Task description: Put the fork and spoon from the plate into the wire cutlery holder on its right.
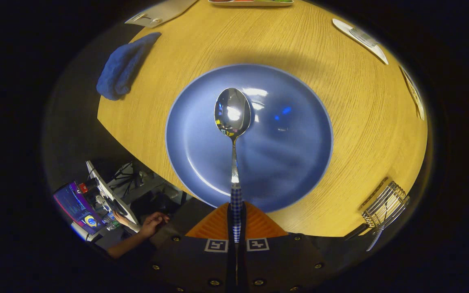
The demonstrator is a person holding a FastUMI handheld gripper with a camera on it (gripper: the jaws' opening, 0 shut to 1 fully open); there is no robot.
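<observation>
Steel spoon (233, 122) clamped between tongs (236, 221), above plate (291, 179)

Blue cloth (123, 69) at the wooden table's (364, 122) edge, a person's hand (153, 224) below.

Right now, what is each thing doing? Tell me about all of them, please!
tool: shut on the spoon's checked handle.
spoon: held up over the plate, bowl pointing away from the tool.
plate: lying flat on the table, nothing on it.
wire cutlery holder: standing on the table right of the plate, one utensil already inside.
blue cloth: crumpled at the table's edge.
</observation>
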